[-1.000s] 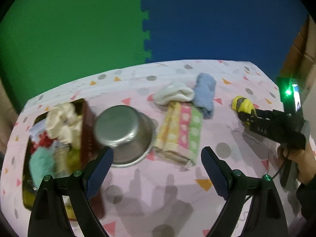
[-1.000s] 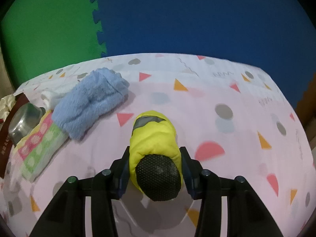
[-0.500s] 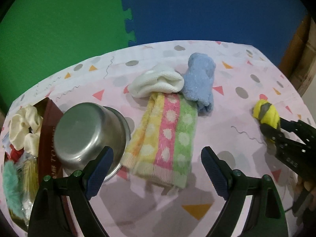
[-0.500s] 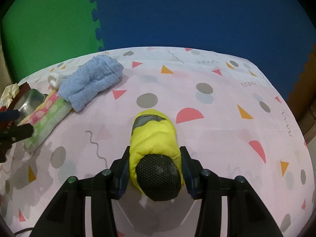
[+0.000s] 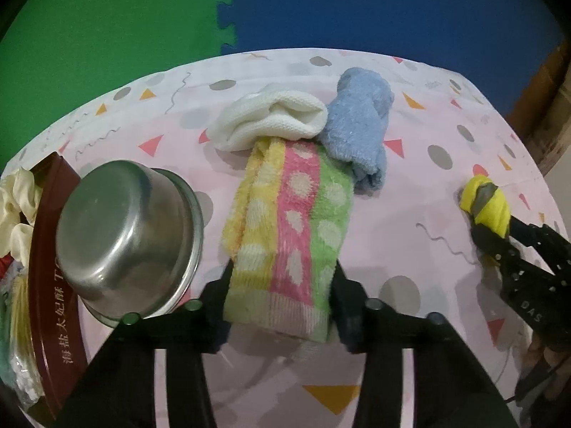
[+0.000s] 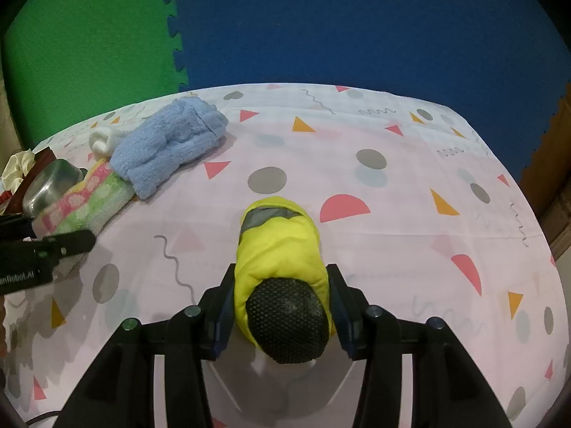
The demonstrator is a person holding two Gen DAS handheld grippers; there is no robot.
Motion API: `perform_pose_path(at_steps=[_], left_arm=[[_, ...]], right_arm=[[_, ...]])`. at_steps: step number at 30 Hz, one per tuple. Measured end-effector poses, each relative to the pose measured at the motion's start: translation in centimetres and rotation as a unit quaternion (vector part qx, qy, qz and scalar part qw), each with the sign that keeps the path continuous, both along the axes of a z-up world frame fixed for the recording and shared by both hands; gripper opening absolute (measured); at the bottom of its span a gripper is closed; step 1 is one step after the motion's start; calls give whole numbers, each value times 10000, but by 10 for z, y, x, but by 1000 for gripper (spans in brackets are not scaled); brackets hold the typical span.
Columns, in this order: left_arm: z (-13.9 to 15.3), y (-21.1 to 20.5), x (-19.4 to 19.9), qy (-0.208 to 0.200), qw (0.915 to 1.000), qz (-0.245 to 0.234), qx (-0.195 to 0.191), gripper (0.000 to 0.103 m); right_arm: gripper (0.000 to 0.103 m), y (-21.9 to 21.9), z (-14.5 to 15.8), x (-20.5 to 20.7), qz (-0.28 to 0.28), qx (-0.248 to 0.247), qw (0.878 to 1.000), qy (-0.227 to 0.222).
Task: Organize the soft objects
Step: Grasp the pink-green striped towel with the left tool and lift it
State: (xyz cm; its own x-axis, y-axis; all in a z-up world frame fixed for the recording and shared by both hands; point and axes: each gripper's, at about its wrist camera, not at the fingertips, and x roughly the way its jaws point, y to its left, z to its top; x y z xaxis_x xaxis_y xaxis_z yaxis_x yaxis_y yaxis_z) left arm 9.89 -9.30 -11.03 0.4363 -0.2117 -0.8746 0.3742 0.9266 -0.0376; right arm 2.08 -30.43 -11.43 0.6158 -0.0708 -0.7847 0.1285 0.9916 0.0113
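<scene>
Left gripper (image 5: 282,294): fingers closed in on the near end of the striped towel (image 5: 289,221), one pad on each long edge, touching. Towel is yellow/pink/green with white dots and lies flat on the tabletop (image 5: 421,135).

Right gripper (image 6: 282,294): fingers clamped on the yellow rolled sock (image 6: 278,242), which has a grey band at the far end and a black dotted patch at the near end. In the left wrist view it sits at the right side of the tabletop, well apart from the towels.

Around the striped towel:
- White rolled cloth (image 5: 271,117) lies on its far end, touching.
- Blue towel roll (image 5: 360,125) just right of the white one, overlapping the striped towel's far right corner.
- Upturned steel bowl (image 5: 125,242) just left, tilted, leaning against the dark red tin (image 5: 50,249); its rim is close to the left finger.
- The tin holds a cream scrunchie (image 5: 14,210) and other soft bits, too blurred to name.

Behind the tabletop: green foam mat (image 5: 107,28) and blue foam mat (image 5: 374,7).
</scene>
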Motion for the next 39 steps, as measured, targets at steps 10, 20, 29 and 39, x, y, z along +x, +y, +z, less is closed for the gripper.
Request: perform_pose_path(at_steps=[10, 20, 29, 39], left_arm=[[13, 4, -23, 27, 9998, -101, -144, 28], [44, 28, -54, -105, 9990, -94, -434, 28], [68, 52, -71, -378, 9982, 111, -446, 28], [84, 91, -73, -572, 9956, 637, -381, 28]], right_arm=[[49, 0, 0, 0, -10, 25, 10000, -1], [49, 0, 0, 0, -17, 42, 10000, -1], [49, 0, 0, 0, -19, 44, 10000, 1], [49, 0, 0, 0, -21, 47, 10000, 2]])
